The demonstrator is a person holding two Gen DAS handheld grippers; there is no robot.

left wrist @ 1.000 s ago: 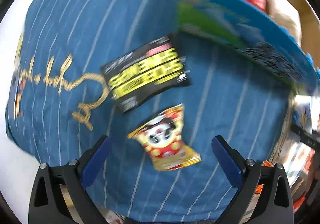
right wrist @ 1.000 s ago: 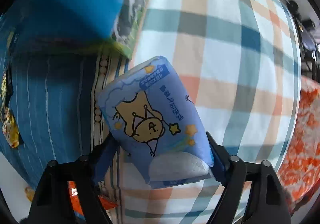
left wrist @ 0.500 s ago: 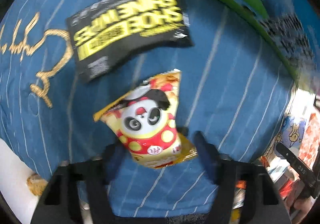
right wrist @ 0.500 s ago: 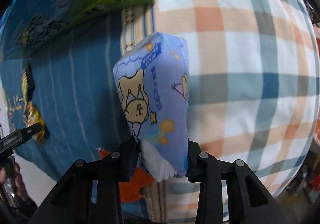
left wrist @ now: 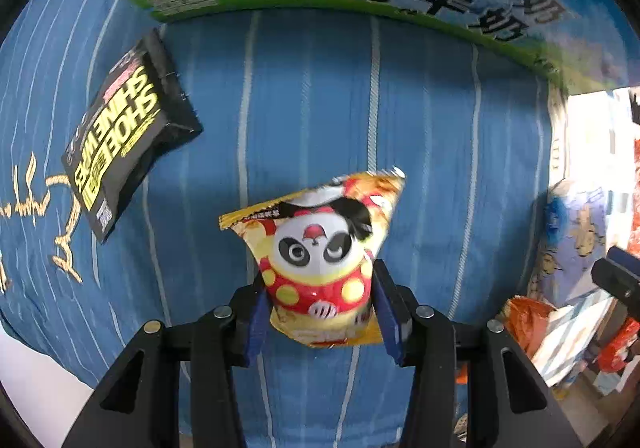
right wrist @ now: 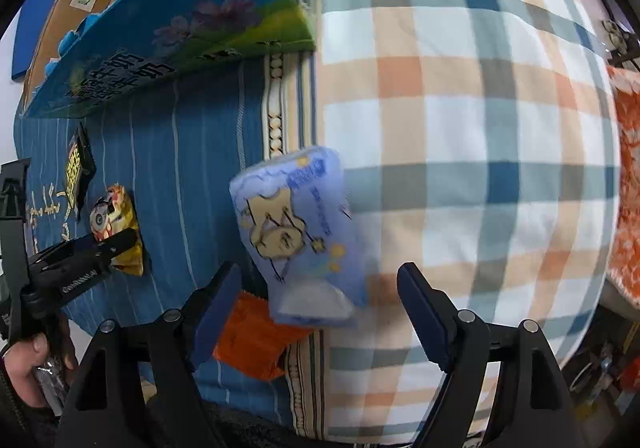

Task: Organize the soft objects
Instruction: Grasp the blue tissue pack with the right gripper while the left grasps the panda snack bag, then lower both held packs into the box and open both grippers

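black frame on the left gripper, silver screws along its arms, navy pads inside. right gripper built the same. at nine o'clock, white lettering, and a dark sleeve at seven.

The right gripper is opening around a blue tissue pack lying on the plaid cloth.

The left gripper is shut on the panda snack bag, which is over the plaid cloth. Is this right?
Not quite. The left gripper is shut on the panda snack bag, but over the blue striped cloth, not the plaid one; the left wrist view shows it.
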